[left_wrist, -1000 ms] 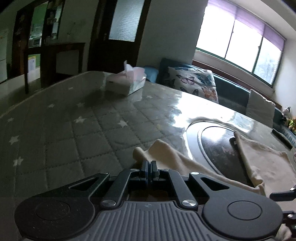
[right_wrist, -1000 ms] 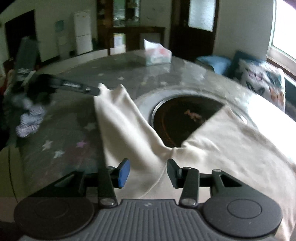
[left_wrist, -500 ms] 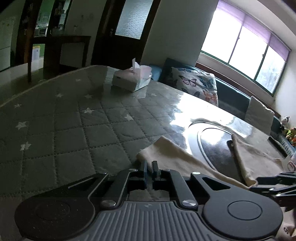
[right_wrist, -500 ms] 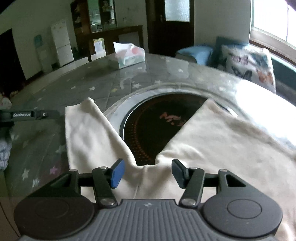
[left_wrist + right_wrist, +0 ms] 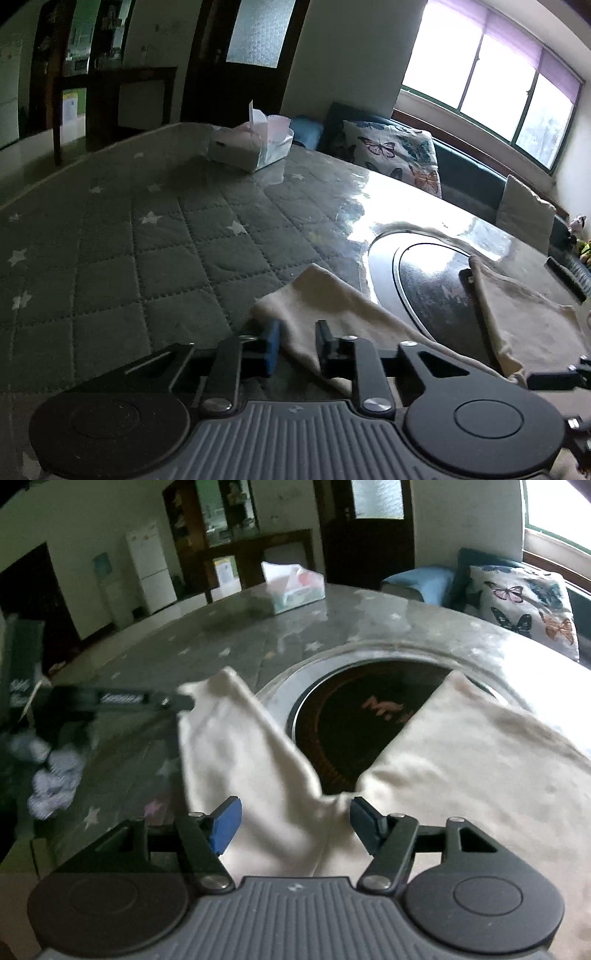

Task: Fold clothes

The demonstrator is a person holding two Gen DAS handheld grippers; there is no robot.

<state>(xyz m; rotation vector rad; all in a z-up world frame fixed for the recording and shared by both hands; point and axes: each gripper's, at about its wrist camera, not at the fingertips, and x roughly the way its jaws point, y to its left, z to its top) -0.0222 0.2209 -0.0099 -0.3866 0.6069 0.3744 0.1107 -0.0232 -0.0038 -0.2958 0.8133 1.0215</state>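
The cream garment [image 5: 461, 760] is lying spread across the bench [image 5: 155, 251], draped partly over the dark round cooktop [image 5: 354, 716] set into the bench's middle. One long sleeve or leg is stretching away toward the left in the right wrist view, its tip lying right by the left gripper's fingers.

The left gripper [image 5: 295, 345] is parting its jaws, a narrow gap showing between the blue pad and the black one, with the cloth's end lying just beyond and under them; the pads are not pressing on it. The right gripper [image 5: 293, 821] is spreading wider as well, its blue pads standing either side of the garment's fork where the two cream sections meet, cloth lying below the gap and nothing pinched.

Farther back, a tissue box [image 5: 251, 142] is sitting on the quilted star-patterned cover near the bench's far edge, and a butterfly cushion [image 5: 395, 155] is leaning on the sofa under the window.
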